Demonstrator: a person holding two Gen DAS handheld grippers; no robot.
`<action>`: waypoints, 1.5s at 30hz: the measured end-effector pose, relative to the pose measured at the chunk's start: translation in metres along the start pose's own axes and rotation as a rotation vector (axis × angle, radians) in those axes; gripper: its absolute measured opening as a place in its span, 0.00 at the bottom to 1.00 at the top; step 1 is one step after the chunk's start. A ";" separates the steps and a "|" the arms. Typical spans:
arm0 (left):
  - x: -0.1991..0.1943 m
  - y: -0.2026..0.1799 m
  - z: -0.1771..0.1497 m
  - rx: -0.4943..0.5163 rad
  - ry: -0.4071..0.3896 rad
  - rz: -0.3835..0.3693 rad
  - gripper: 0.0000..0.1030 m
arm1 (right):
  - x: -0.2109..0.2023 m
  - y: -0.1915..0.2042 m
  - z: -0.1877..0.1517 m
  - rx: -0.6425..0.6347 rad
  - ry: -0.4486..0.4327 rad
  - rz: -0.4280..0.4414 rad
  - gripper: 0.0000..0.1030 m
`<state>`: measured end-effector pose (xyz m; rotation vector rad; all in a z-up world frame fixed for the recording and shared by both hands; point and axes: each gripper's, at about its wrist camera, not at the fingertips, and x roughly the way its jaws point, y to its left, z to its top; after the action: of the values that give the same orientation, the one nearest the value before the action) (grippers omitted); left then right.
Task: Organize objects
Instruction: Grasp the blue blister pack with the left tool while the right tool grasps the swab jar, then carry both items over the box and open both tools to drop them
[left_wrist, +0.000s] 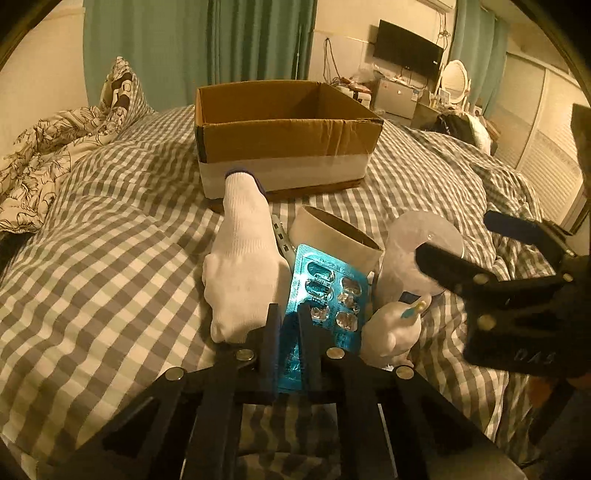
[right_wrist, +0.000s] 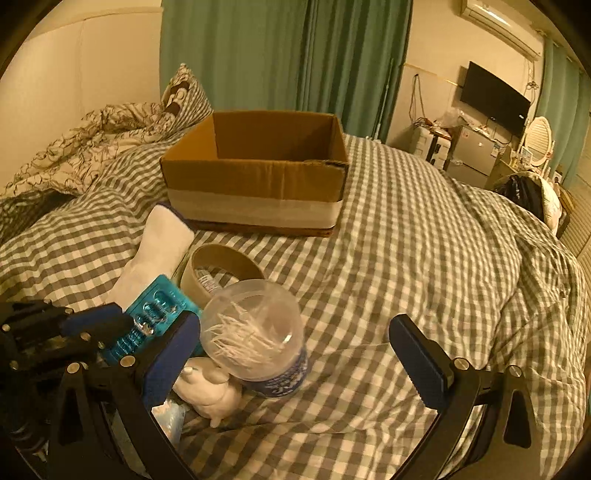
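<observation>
Nearest the lens, the left gripper has its fingers nearly shut on the near end of the teal blister pack, a thin hold (foil is slick) that I judge could let the pack twist free on lifting. Straight ahead of it stands the open cardboard box, then the tape roll and cotton-swab jar just right, and a white glove touching the pack's left edge, liable to drag along. The right gripper gapes wide, holding nothing.
</observation>
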<state>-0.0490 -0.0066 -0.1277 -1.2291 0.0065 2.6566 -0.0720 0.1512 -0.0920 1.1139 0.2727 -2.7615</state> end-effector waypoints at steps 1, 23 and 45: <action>0.001 -0.001 -0.001 0.003 0.005 0.003 0.07 | 0.003 0.002 -0.001 -0.007 0.007 0.004 0.98; 0.041 -0.011 -0.017 -0.005 0.180 -0.104 0.54 | -0.011 -0.013 -0.008 0.039 0.018 0.120 0.59; -0.055 -0.007 0.105 0.086 -0.091 0.000 0.07 | -0.074 -0.026 0.075 0.002 -0.187 0.155 0.59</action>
<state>-0.0921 -0.0008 -0.0169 -1.0817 0.1053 2.6796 -0.0752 0.1652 0.0151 0.8304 0.1537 -2.7027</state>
